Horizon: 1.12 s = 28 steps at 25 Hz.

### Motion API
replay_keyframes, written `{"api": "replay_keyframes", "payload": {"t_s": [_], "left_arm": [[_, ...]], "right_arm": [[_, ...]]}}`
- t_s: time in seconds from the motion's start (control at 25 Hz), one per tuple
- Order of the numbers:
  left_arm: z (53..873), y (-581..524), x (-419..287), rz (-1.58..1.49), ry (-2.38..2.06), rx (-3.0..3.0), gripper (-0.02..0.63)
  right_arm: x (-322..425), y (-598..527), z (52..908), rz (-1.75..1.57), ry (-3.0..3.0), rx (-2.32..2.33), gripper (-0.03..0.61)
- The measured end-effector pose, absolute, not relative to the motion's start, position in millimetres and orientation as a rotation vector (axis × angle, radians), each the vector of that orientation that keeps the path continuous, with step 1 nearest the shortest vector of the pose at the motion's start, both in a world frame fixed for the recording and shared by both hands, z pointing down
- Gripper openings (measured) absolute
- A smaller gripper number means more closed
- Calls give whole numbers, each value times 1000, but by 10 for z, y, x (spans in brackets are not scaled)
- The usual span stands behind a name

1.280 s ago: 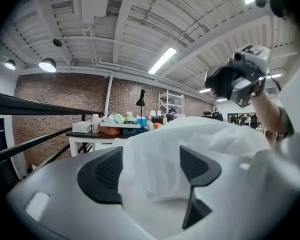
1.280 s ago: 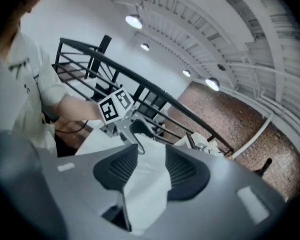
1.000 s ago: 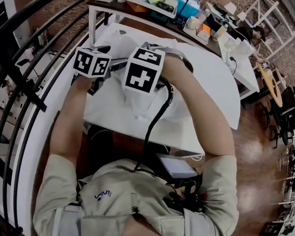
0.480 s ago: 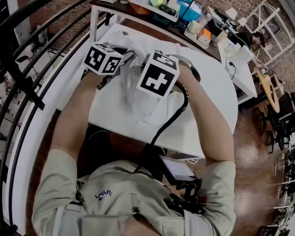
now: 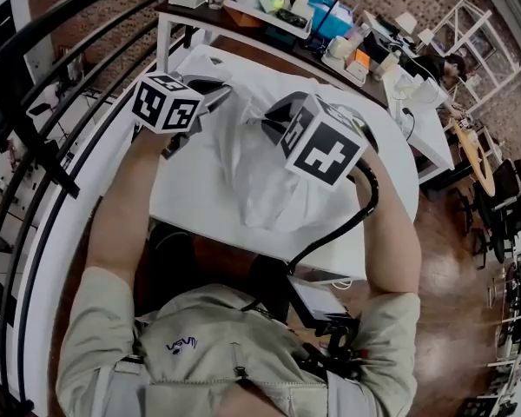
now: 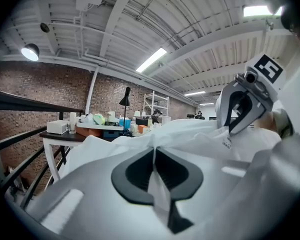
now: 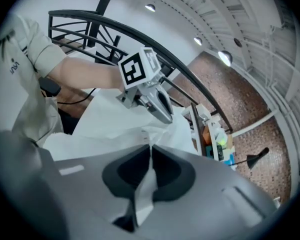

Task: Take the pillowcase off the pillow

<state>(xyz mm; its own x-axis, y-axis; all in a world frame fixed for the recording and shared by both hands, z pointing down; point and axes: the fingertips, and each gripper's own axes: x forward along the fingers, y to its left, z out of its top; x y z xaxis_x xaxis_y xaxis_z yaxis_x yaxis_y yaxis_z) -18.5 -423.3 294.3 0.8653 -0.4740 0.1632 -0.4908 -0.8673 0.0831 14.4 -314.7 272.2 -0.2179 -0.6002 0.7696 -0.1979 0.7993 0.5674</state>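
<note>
A white pillowcase [image 5: 259,181] lies bunched on the white table [image 5: 378,137], with its near end hanging over the front edge. I cannot tell the pillow apart from the cloth. My left gripper [image 5: 215,92] is shut on a fold of the pillowcase [image 6: 155,156] at its far left. My right gripper [image 5: 273,118] is shut on another fold [image 7: 150,159] a little to the right. The cloth is stretched between the two grippers, which face each other. The left gripper view shows the right gripper [image 6: 246,101]; the right gripper view shows the left gripper [image 7: 149,91].
A dark desk [image 5: 243,26] behind the table carries boxes, bottles and a lamp. A black curved railing [image 5: 43,137] runs along the left. A cable [image 5: 347,224] hangs from the right gripper to a device [image 5: 317,298] at the person's waist. More white tables [image 5: 425,111] stand at the right.
Both grippers have shut on the pillowcase. The right gripper has swung to the right, away from the left one, and the cloth is now pulled up and spread between them.
</note>
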Motion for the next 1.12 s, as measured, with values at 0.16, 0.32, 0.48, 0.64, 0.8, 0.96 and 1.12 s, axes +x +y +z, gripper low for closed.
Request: {"api": "replay_keyframes", "payload": {"t_s": [0.16, 0.32, 0.48, 0.64, 0.8, 0.96, 1.12], "left_arm": [[2985, -4159, -230, 200, -778, 2911, 9], [3026, -4211, -282, 218, -843, 2886, 8], [3099, -4333, -394, 261, -930, 2842, 8], [3189, -4436, -494, 296, -984, 2794, 8], [3209, -4454, -508, 287, -1011, 2779, 8], [3275, -4537, -583, 361, -1108, 2768, 8], [3373, -4667, -593, 405, -1143, 2751, 8]], "right_arm": [[246, -3133, 2746, -378, -1806, 625, 14], [216, -3122, 2882, -364, -1814, 593, 24], [186, -3147, 2890, -439, -1777, 570, 84], [197, -3167, 3002, -458, -1689, 522, 119], [150, -3333, 3138, -490, -1557, 534, 89], [33, -3162, 3154, -494, -1590, 484, 12], [-57, -2810, 2781, -535, -1785, 465, 11]]}}
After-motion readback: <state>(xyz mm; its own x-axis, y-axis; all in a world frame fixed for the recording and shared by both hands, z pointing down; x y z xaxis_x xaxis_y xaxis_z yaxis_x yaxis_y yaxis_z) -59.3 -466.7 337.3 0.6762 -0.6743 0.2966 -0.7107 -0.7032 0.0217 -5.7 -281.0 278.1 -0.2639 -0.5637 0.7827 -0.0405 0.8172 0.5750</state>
